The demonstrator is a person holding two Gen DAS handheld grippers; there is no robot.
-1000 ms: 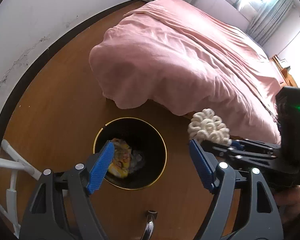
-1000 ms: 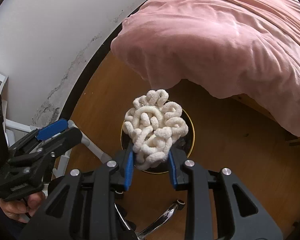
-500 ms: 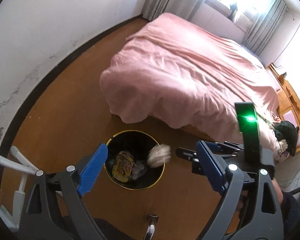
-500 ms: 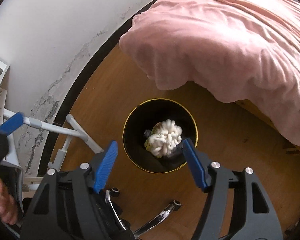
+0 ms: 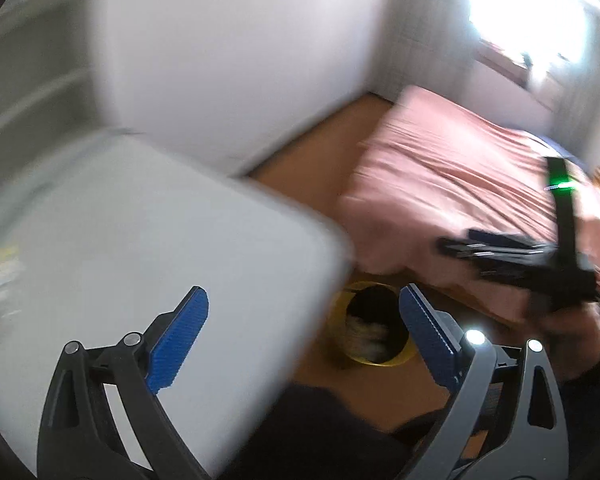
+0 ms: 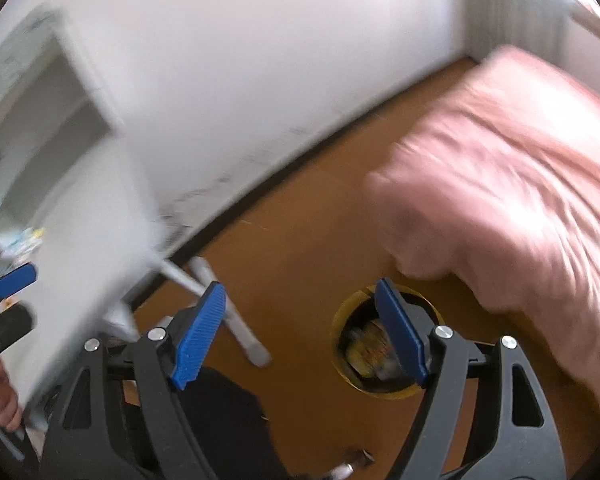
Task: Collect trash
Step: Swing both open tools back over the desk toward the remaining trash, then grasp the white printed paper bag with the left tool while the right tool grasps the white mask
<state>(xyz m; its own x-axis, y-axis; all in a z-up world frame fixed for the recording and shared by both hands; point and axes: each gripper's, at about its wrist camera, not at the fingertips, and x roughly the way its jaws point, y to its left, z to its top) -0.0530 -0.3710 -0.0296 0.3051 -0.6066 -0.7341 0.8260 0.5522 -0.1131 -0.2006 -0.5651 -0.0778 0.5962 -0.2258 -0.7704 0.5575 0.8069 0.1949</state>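
A black bin with a gold rim (image 6: 340, 320) stands on the wooden floor by the bed's corner. Inside it lie a white knotted lump (image 5: 366, 334) and yellow wrappers (image 6: 370, 350). My right gripper (image 6: 300, 336) hangs high above the bin, its jaws opening with nothing between the blue pads. My left gripper (image 5: 304, 336) is also up high, over the edge of a white table (image 5: 140, 240), jaws opening and empty. The bin (image 5: 340, 308) shows between its pads, far below. Both views are blurred by motion.
A bed under a pink cover (image 6: 500, 200) fills the right side. White table legs (image 6: 220, 300) and a dark chair seat (image 6: 220, 420) stand left of the bin. Small packets (image 6: 22, 240) lie on the table (image 6: 80, 248). A white wall (image 6: 260, 80) runs behind.
The right gripper let go of the white knotted lump, which dropped into the bin. Both grippers then rose and swung away, bringing the white table into view.
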